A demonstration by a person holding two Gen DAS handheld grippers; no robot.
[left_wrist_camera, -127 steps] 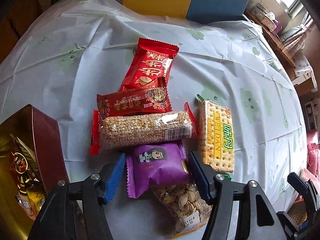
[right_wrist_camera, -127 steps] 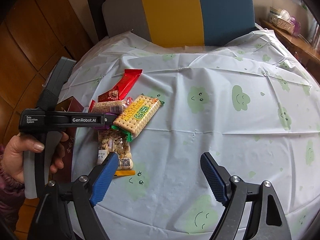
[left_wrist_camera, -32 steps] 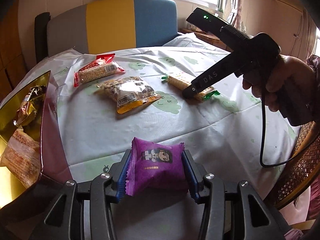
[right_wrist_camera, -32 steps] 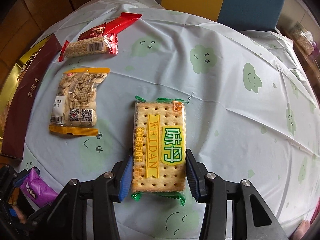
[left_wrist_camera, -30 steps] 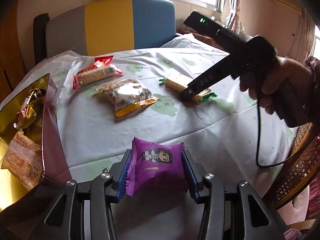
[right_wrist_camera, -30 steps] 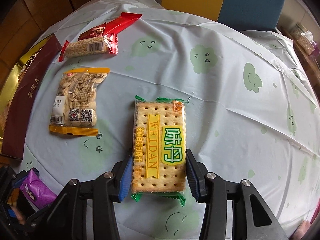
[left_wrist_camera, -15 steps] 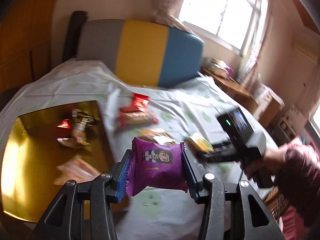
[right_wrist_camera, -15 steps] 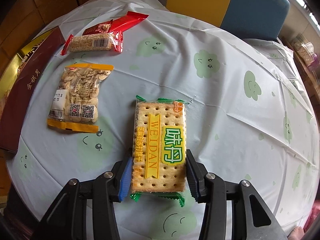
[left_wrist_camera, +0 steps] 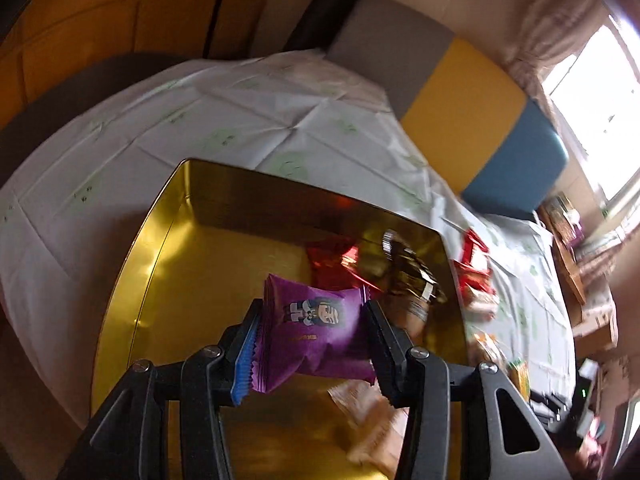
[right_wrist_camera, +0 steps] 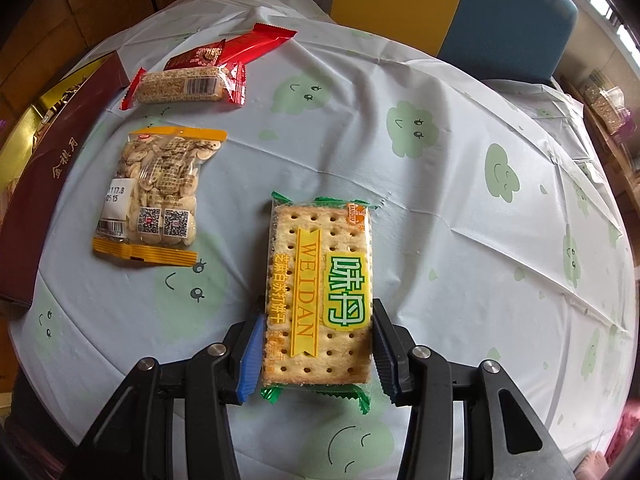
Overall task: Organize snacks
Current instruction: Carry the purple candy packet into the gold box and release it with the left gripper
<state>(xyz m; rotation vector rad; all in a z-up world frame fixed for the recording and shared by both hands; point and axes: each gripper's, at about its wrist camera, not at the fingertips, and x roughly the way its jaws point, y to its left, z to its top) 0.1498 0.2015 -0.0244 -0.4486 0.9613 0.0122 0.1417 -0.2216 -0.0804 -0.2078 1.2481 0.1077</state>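
Observation:
My left gripper (left_wrist_camera: 314,344) is shut on a purple snack packet (left_wrist_camera: 316,332) and holds it over the open gold tin box (left_wrist_camera: 160,240). Inside the box lie a red wrapper (left_wrist_camera: 328,264), a gold wrapper (left_wrist_camera: 408,268) and a pale packet (left_wrist_camera: 372,420). My right gripper (right_wrist_camera: 316,350) is shut on the near end of a green-edged cracker pack (right_wrist_camera: 320,280), which lies on the tablecloth. A seed packet (right_wrist_camera: 156,196), a grain bar (right_wrist_camera: 184,86) and a red packet (right_wrist_camera: 236,46) lie to its left and beyond.
The box's dark red outer wall (right_wrist_camera: 48,176) runs along the table's left side. The white tablecloth with green smiley prints (right_wrist_camera: 460,220) stretches right of the crackers. A grey, yellow and blue chair back (left_wrist_camera: 460,96) stands behind the table.
My left gripper has swung left with the purple packet, from beside the box to above its gold interior, rolling as it went. The right gripper stays gripped on the cracker pack.

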